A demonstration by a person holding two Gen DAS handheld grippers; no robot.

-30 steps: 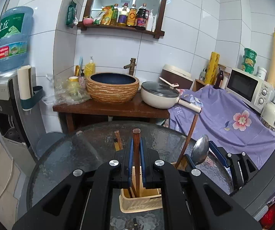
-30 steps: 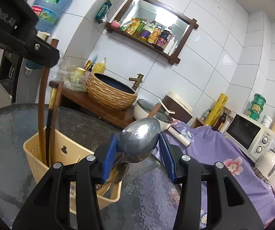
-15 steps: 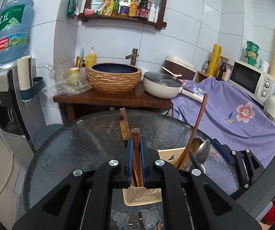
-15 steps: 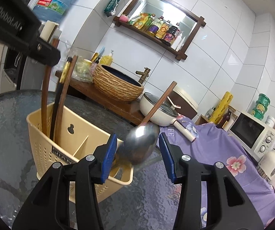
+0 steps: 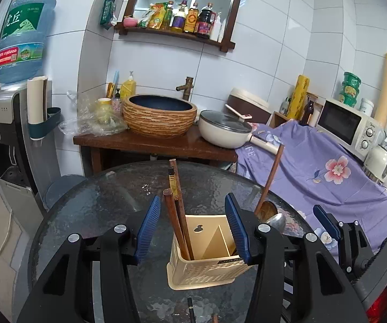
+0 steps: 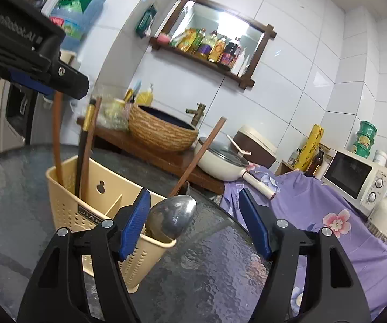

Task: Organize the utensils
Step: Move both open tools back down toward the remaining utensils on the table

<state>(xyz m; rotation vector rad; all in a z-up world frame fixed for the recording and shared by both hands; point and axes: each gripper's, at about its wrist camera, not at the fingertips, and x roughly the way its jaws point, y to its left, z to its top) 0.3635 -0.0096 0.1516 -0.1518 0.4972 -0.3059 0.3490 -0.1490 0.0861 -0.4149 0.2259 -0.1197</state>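
While both claws open, left claw (image 5: 192,227) off chopsticks (image 5: 178,223), right claw (image 6: 196,224) off spoon (image 6: 170,219), its handle hidden in caddy (image 6: 66,210).

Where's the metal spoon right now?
The metal spoon stands bowl-up in the right-end compartment of the beige utensil basket, beside the wooden spoon, between the opening jaws of the right gripper, untouched by either pad.

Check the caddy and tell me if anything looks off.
Mostly tidy. In the caddy, the chopsticks stand in the left compartment and the spoon in the right. One wooden stick leans far out from the spoon's side, away from the others.
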